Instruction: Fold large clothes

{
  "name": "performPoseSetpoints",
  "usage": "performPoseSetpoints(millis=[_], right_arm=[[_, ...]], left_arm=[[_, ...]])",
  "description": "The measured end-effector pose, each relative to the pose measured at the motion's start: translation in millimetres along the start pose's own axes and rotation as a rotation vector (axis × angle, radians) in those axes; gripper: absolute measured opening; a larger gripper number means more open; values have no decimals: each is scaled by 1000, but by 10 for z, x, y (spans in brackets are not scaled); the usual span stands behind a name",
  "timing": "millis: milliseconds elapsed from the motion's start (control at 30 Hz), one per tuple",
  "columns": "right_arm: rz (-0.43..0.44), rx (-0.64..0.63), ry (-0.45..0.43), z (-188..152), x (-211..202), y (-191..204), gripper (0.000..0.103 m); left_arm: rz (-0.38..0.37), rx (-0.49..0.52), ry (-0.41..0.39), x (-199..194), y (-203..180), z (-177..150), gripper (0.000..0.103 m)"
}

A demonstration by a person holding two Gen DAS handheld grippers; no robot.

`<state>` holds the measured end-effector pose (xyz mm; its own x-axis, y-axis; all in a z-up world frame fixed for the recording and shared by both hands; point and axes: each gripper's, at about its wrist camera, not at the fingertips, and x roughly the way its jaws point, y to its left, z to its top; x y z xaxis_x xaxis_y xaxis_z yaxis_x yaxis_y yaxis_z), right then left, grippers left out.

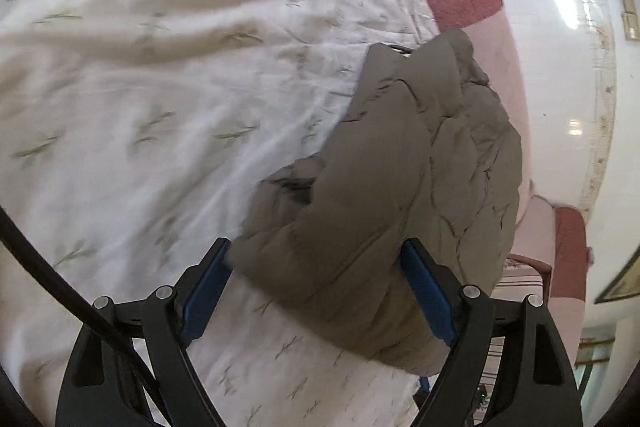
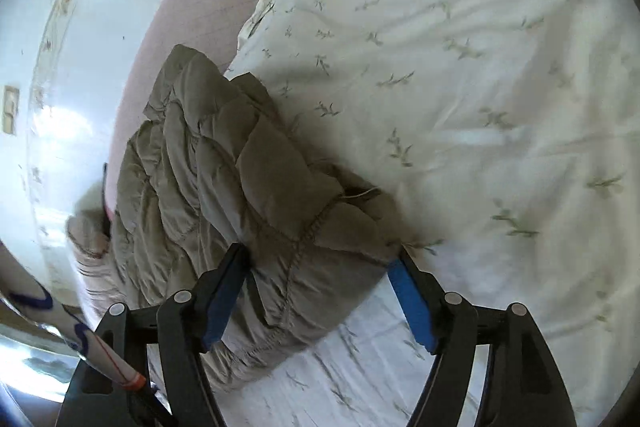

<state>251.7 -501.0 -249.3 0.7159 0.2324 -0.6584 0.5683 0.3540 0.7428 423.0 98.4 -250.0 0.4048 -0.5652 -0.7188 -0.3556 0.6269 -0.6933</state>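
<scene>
Lying on white bedspread (image 1: 140, 87): grey quilted jacket (image 1: 400, 187); left gripper (image 1: 316, 255), right gripper (image 2: 320, 259) spread wide, straddling it.

Both wrist cams angle down, close over the bed (image 1: 120, 87); shared: grey quilted jacket (image 1: 400, 187) at the bed's edge, viewed from opposite sides.

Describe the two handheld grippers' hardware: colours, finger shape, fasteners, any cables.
Both match: the left gripper and right gripper have black angular linkage arms, silver round pivot pins and flat blue pads inside each finger. A black cable crosses the left wrist view. No hands or sleeves show.
</scene>
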Motion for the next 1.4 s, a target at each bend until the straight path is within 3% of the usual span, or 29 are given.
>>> performPoseSetpoints(millis=[67, 100, 167, 233, 333, 400, 533, 700, 767, 867, 900, 933, 1033, 1100, 1167, 1233, 1267, 1333, 1400], right_arm=[[49, 27, 10, 0, 71, -23, 55], [41, 15, 6, 5, 75, 22, 49], [12, -70, -19, -10, 11, 193, 33], [-48, -173, -60, -85, -62, 401, 31], [-123, -299, -114, -233, -184, 633, 29], [-152, -355, -135, -338, -312, 741, 29], [-141, -363, -133, -458, -646, 745, 29], [-115, -323, -104, -705, -1057, 465, 30], [-123, -293, -78, -783, -1111, 277, 35], [-170, -223, -18, -814, -1054, -30, 50], [-166, -181, -4, -802, -1056, -125, 50], [-147, -139, 4, -789, -1096, -202, 53], [-162, -95, -91, -800, -1415, -307, 57], [-235, -170, -245, -870, -1681, -229, 59], [-236, -284, -333, -955, -1784, -49, 59], [-187, -447, -363, -1119, -1741, 217, 58], [-164, -532, -355, -1239, -1654, 366, 58], [-105, -656, -259, -1474, -1347, 607, 58], [-88, -741, -193, -1679, -1035, 745, 58]], left_arm=[[-23, -1, -6, 104, -28, 27, 84], [-7, 16, -18, 140, -75, 35, 81], [50, 75, -62, 98, -220, 2, 66], [139, 187, -135, 11, -457, -69, 46], [297, 352, -253, -127, -795, -326, 40], [357, 420, -311, -221, -928, -487, 39], [376, 472, -360, -594, -935, -808, 39], [375, 456, -356, -951, -607, -1213, 41], [393, 449, -350, -972, -415, -1359, 46], [416, 375, -308, -909, -77, -1473, 72], [425, 348, -293, -905, 21, -1457, 78], [395, 309, -273, -945, 133, -1428, 79], [323, 230, -275, -1167, 286, -1406, 79], [347, 236, -376, -1368, 267, -1513, 79], [403, 305, -513, -1515, 112, -1685, 79], [424, 477, -590, -1500, -233, -1909, 79], [431, 544, -615, -1461, -357, -1990, 79], [449, 725, -653, -1283, -642, -2279, 79], [435, 857, -634, -1044, -794, -2541, 79]])
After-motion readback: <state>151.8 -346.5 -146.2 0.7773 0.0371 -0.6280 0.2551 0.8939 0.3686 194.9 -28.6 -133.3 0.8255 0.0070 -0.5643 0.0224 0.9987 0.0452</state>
